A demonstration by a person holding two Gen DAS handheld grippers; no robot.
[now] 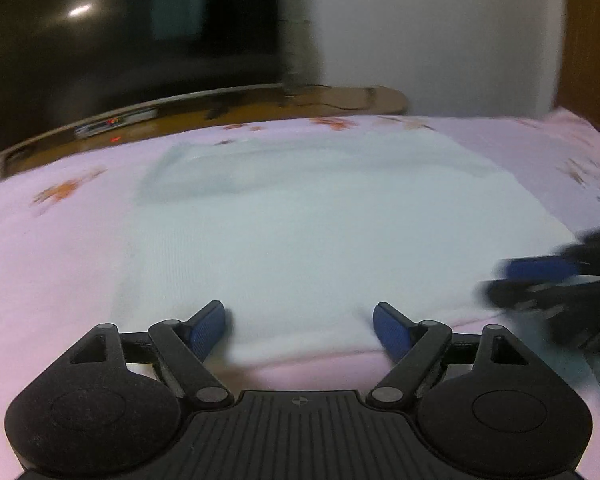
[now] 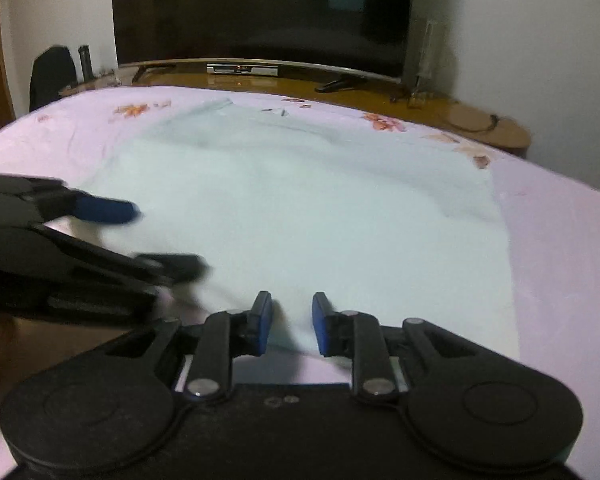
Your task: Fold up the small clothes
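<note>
Left gripper [image 1: 300, 326]: jaws wide, nothing between the pads, set at the near hem of the cloth [image 1: 320, 216]; the hem lies just ahead of and between the tips. Right gripper [image 2: 291, 326]: jaws narrow with a gap, cloth edge running between the pads, not clamped as far as the view shows. Both sit side by side on the same near edge, probably to pinch two points of the hem and carry it forward for a fold. The wide left jaws look like a pre-grasp stance; the narrower right looks closer to closing.

The cloth is pale, spread mostly flat on a pink floral sheet [image 1: 52, 240], stretching ahead of both sets of jaws, with soft creases at its far part. Its right border runs straight, ahead-right of the right jaws.

Around: TV [image 2: 260, 8] far ahead beyond the sheet, on a wooden stand [image 2: 380, 92]; remote [image 2: 334, 85] and a small box under the screen; dark chair [image 2: 52, 72] far ahead-left of the right jaws.

Obstruction: nothing lies on the cloth. The grippers are near each other, so the left one crowds the space left of the right jaws. Left view is motion-blurred, fine detail unclear.
</note>
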